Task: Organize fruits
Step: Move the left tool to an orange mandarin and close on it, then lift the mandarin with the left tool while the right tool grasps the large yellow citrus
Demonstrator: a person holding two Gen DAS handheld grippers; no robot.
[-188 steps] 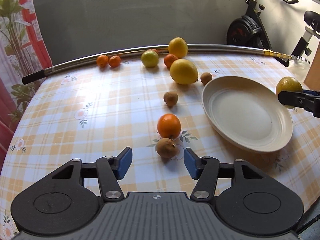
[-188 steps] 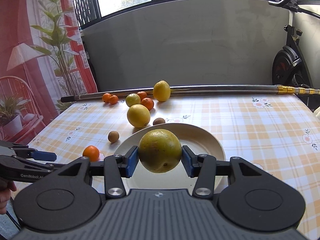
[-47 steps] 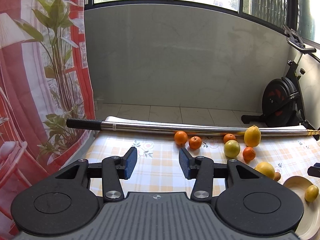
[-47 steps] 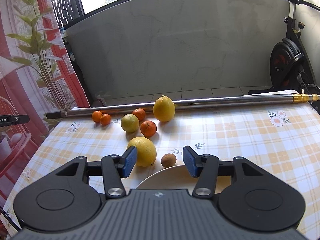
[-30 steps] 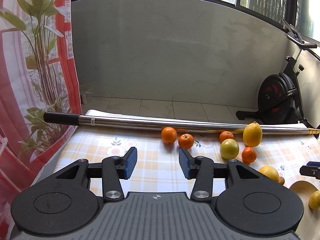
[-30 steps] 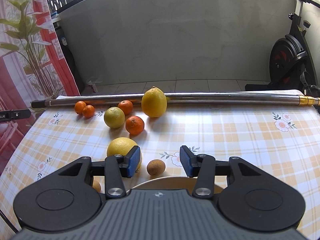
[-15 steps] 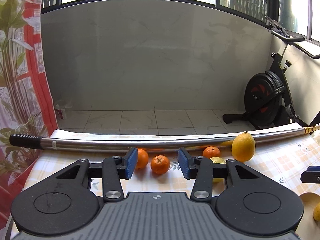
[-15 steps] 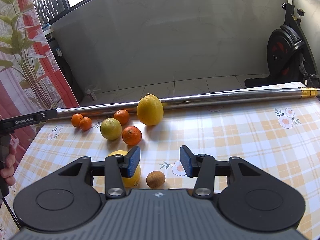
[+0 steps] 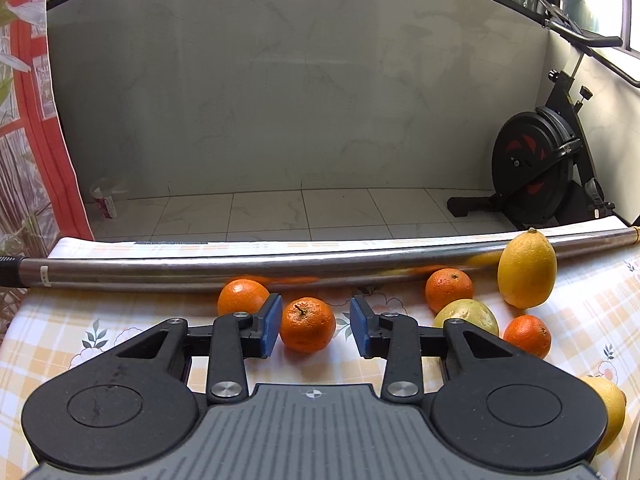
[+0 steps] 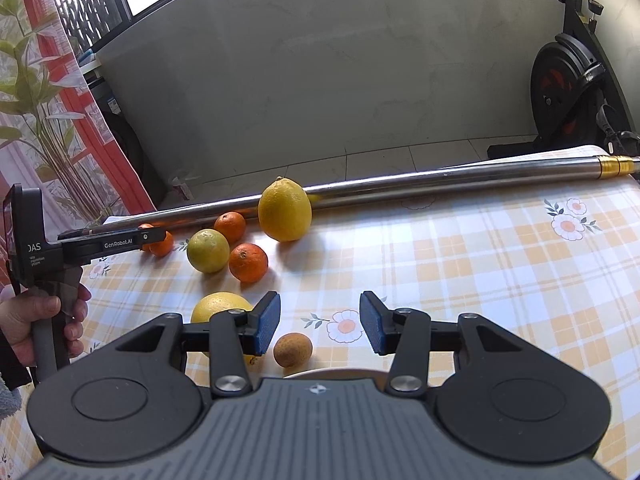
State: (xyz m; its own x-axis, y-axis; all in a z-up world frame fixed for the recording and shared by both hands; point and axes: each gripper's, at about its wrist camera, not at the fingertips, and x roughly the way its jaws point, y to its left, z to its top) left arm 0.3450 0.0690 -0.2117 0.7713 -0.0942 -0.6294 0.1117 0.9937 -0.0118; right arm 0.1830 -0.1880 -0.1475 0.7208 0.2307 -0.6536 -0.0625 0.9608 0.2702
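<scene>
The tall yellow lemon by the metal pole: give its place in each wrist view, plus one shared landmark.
Left wrist view: tall yellow lemon at the right edge, leaning against the metal pole.
Right wrist view: the lemon sits upper centre, touching the pole.
Shared landmark: the green-yellow citrus beside small oranges.
</scene>
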